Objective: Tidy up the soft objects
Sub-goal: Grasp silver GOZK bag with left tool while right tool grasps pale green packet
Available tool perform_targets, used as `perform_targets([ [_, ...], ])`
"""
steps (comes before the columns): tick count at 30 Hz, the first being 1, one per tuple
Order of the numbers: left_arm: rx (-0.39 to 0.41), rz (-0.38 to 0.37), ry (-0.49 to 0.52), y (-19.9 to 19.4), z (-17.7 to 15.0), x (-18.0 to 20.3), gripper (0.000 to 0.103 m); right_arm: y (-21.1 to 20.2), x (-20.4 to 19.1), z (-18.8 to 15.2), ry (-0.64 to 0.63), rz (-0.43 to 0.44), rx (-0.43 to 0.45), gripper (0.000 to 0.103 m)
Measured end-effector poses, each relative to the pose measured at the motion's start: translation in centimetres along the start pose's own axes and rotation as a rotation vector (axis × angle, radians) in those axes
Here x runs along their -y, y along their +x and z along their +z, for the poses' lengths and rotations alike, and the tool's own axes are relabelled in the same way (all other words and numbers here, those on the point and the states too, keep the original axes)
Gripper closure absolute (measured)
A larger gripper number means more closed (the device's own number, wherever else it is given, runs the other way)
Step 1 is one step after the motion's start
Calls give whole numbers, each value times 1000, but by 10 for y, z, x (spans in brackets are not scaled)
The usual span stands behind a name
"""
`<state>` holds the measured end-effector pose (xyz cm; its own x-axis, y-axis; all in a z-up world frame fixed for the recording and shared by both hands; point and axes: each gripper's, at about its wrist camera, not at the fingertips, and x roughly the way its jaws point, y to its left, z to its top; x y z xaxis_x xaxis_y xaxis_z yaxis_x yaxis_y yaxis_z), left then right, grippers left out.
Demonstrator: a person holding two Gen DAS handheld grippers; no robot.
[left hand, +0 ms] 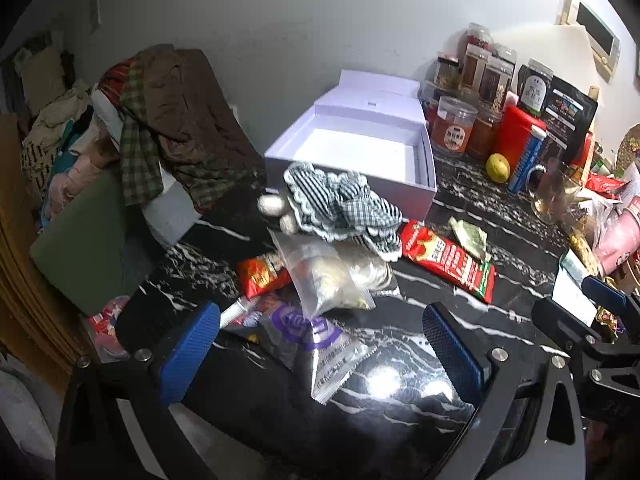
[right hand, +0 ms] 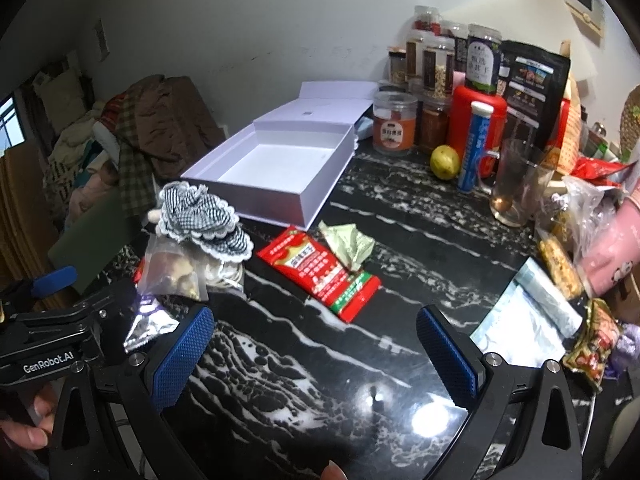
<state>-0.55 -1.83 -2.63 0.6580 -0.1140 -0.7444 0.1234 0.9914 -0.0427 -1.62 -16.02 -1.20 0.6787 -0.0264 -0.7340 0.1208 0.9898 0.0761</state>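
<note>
Left hand-held gripper (left hand: 320, 344) marked "GenRobot.AI" and right hand-held gripper (right hand: 316, 354) both spread apart, red snack packet (right hand: 320, 272) between

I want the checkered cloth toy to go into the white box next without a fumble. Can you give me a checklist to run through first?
1. Left tool open: ok.
2. Right tool open and holding nothing: ok.
3. White box open, nothing visible inside: ok.
4. Checkered cloth toy in view, nothing on top of it: ok.
5. Toy free of the clear bag under it: cannot tell.
6. Toy between the left tool's fingers: not ok, it lies ahead.
</note>
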Motion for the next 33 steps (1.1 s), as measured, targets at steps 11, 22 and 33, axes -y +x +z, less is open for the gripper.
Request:
perform_targets([
  [11,-104,-32,-57,30,-15,-9,0,23,4,-9,1,72,-51,0],
  [22,-164,71,-132,67,-16,-24,0,45,5,-10,-10,77,-91,0],
  [33,-214,73,-163,89,-21,-37,14,61,24,-1,-4,35,-89,0],
])
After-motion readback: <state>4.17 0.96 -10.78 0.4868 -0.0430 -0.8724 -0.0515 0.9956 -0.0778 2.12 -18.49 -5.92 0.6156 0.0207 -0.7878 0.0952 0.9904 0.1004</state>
